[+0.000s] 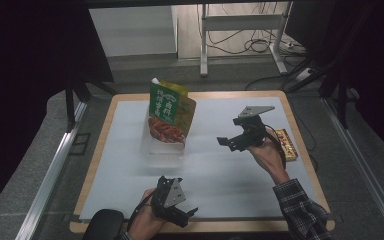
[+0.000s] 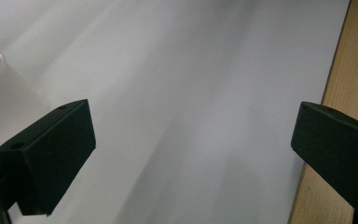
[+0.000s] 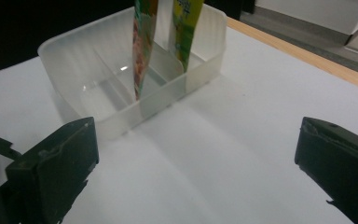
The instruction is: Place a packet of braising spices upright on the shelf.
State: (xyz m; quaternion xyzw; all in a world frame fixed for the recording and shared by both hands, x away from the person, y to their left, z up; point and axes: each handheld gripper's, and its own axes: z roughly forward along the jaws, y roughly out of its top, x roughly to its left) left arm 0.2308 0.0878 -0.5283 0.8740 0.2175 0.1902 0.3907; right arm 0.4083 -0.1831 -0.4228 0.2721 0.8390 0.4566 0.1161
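Observation:
A clear plastic bin (image 1: 163, 151) with a divider sits left of the table's middle. Two snack packets stand upright in it: a green-and-red packet (image 1: 163, 114) in front and a yellow-green packet (image 1: 185, 111) behind. In the right gripper view the bin (image 3: 74, 44) lies ahead, the green-and-red packet (image 3: 142, 46) in one compartment and the yellow-green packet (image 3: 184, 28) in the other. My right gripper (image 1: 230, 132) (image 3: 196, 158) hovers open to the right of the bin, nothing between its jaws. My left gripper (image 1: 187, 217) (image 2: 193, 140) is open and unloaded over the white sheet near the front edge.
A white sheet (image 1: 220, 170) covers most of the wooden table (image 1: 300, 125). A yellow-and-red box (image 1: 286, 145) lies near the right edge, behind my right hand. The table's wooden rim (image 2: 340, 70) runs beside my left gripper. Dark curtains and metal frame legs surround the table.

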